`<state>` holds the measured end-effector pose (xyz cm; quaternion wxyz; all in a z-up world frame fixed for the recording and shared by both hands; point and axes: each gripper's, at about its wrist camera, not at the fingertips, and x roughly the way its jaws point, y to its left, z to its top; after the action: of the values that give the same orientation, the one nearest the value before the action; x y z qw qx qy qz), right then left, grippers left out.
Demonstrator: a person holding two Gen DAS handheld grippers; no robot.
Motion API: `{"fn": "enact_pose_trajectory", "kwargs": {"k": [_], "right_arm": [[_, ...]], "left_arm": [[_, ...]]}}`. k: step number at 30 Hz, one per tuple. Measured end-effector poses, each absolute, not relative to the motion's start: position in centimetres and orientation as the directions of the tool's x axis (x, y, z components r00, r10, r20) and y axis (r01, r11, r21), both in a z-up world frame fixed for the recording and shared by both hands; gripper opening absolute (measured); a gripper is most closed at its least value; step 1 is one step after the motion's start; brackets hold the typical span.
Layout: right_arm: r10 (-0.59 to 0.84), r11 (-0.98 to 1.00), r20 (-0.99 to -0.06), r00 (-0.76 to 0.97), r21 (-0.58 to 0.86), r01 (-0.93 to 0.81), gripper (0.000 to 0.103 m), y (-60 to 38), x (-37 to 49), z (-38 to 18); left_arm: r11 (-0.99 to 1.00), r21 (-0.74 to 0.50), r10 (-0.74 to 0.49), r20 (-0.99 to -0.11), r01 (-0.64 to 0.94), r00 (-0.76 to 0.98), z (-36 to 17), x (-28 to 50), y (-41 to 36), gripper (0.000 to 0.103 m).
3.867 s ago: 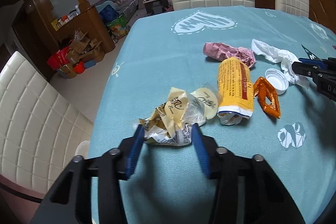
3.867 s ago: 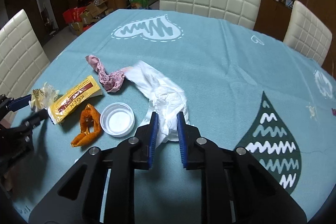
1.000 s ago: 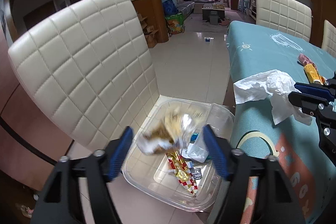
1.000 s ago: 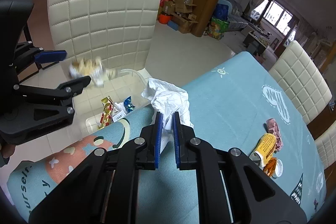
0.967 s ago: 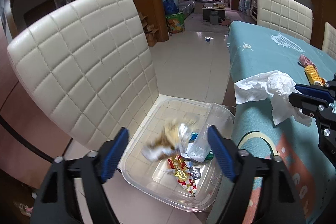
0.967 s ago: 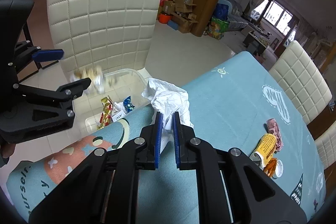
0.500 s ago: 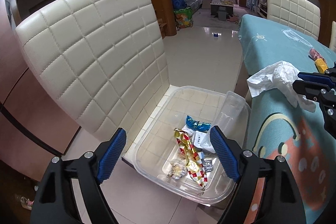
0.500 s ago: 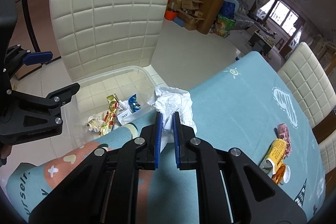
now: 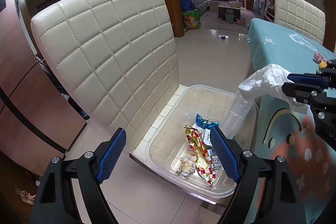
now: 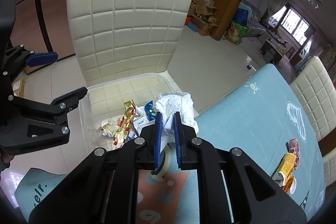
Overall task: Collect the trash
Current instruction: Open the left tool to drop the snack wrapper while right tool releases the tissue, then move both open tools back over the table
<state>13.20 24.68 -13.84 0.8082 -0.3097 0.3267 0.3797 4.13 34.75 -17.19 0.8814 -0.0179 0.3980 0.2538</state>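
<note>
A clear plastic bin (image 9: 189, 93) sits on the seat of a cream quilted chair (image 9: 105, 45). Inside lie a red-gold wrapper (image 9: 199, 152), a blue wrapper (image 9: 204, 122) and the crumpled yellowish wrapper (image 9: 185, 165). My left gripper (image 9: 166, 133) hangs open above the bin with nothing between its fingers. My right gripper (image 10: 167, 117) is shut on a crumpled white tissue (image 10: 178, 104), held at the table's edge beside the bin (image 10: 126, 79). That tissue (image 9: 264, 79) also shows at the right of the left wrist view.
A clear plastic bottle (image 9: 237, 112) leans in the bin's corner. On the teal tablecloth (image 10: 252, 119) far behind lie a yellow packet (image 10: 287, 161), a pink wrapper (image 10: 294, 145) and a white lid (image 10: 293, 186). Tiled floor surrounds the chair.
The yellowish wrapper dropped from my left gripper into the bin. The right gripper carried the tissue closer to the bin.
</note>
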Motion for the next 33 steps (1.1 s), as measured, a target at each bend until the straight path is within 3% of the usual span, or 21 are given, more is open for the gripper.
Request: {"fn": "enact_pose_trajectory", "kwargs": {"k": [8, 9, 11, 12, 17, 33], "right_arm": [[0.387, 0.549, -0.772, 0.504, -0.246, -0.799, 0.014, 24.0, 14.0, -13.7], [0.384, 0.553, -0.771, 0.508, -0.249, -0.795, 0.021, 23.8, 14.1, -13.7], [0.383, 0.566, -0.76, 0.525, -0.255, -0.784, 0.065, 23.5, 14.1, -13.4], [0.407, 0.585, -0.722, 0.559, -0.264, -0.767, 0.096, 22.8, 13.9, -12.8], [0.421, 0.593, -0.67, 0.612, -0.307, -0.744, 0.093, 21.7, 13.0, -11.7], [0.402, 0.74, -0.647, 0.648, -0.188, -0.646, 0.094, 11.0, 13.2, -9.1]], "left_arm": [[0.877, 0.156, 0.418, -0.716, -0.455, 0.559, -17.1, 4.2, 34.6, 0.08], [0.879, 0.152, 0.414, -0.716, -0.453, 0.562, -17.1, 4.2, 34.6, 0.08], [0.882, 0.149, 0.409, -0.715, -0.448, 0.567, -17.0, 4.2, 34.4, 0.08], [0.882, 0.151, 0.409, -0.713, -0.445, 0.569, -16.9, 4.2, 34.3, 0.08], [0.882, 0.167, 0.419, -0.704, -0.44, 0.573, -16.3, 4.1, 33.7, 0.08], [0.928, 0.162, 0.352, -0.672, -0.334, 0.652, -12.4, 4.8, 27.4, 0.08]]}}
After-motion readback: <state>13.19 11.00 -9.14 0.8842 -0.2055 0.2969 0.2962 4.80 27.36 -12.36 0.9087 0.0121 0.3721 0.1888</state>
